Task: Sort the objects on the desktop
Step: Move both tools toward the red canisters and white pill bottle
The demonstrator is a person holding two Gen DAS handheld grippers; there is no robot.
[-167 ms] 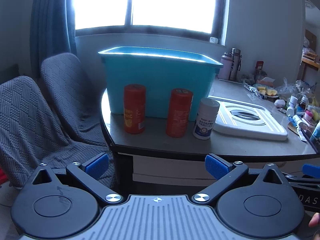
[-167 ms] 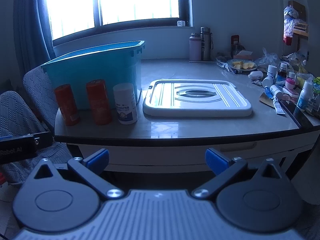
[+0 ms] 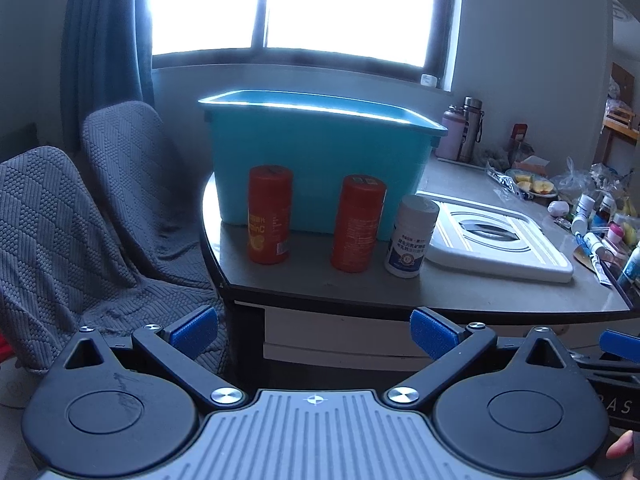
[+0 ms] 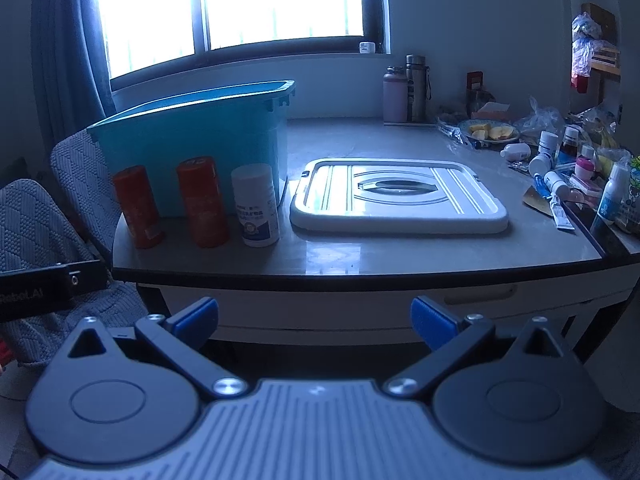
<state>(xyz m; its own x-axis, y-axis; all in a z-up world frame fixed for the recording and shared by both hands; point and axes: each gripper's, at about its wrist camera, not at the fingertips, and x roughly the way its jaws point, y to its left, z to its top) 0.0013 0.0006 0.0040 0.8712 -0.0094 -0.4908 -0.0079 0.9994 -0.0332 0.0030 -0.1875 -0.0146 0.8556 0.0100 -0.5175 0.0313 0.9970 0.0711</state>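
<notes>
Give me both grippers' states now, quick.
Left gripper: open, empty, short of the table.
Right gripper: open, empty, also short of it.

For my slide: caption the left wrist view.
Open left hand-held gripper faces two orange tubes, white bottle, teal bin.

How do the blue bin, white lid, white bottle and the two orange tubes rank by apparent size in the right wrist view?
1. blue bin
2. white lid, flat on the table; it lies nearer the camera, so the gap is unsure
3. left orange tube and right orange tube: alike, not ranked
4. white bottle
</notes>
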